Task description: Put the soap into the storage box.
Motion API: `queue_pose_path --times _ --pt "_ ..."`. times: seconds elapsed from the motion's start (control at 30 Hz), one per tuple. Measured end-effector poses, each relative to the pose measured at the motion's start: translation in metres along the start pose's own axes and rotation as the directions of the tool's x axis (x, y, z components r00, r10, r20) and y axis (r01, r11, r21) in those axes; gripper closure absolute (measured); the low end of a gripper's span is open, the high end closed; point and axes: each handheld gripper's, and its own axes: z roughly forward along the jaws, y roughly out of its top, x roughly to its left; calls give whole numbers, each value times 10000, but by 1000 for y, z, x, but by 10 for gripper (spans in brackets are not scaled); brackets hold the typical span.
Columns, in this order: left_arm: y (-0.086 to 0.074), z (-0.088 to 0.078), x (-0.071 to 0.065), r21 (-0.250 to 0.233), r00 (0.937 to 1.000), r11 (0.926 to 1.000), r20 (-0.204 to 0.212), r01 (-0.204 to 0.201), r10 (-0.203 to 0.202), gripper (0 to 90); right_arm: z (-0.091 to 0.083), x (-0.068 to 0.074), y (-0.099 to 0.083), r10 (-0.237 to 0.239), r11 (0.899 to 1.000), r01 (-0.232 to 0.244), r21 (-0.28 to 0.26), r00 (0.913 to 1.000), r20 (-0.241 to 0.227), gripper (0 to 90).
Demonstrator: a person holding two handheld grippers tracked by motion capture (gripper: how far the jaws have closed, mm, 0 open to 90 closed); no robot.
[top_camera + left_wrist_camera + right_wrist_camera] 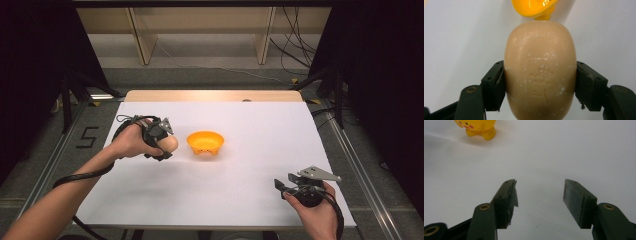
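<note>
One soap bar, one orange bowl. Your left claw clamps soap just beside bowl; right claw gapes empty.

Only readable mark: a black "5" taped on the floor left of the table. Embossed stamp on the soap, too faint to read.

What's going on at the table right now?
A person works with tongs in each hand. The left tongs are clamped on the sides of a tan oval soap bar, held just beside the orange bowl on the white table. The right tongs sit open and empty near the table's front right.
</note>
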Motion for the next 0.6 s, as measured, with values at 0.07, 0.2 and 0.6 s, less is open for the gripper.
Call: queue_pose_path --times 0.07,0.2,0.6 --pt "1 2 2 -46 9999 9999 -49 -125 125 324 1 0 0 -111 9999 112 -25 9999 103 441" --pt "1 4 3 -172 9998 9997 -2 -183 183 324 1 0 0 -120 9999 121 -30 9999 96 441" --pt "11 9 6 -81 9996 9998 200 -204 205 324 1 0 0 -50 10000 50 -25 9998 181 441"
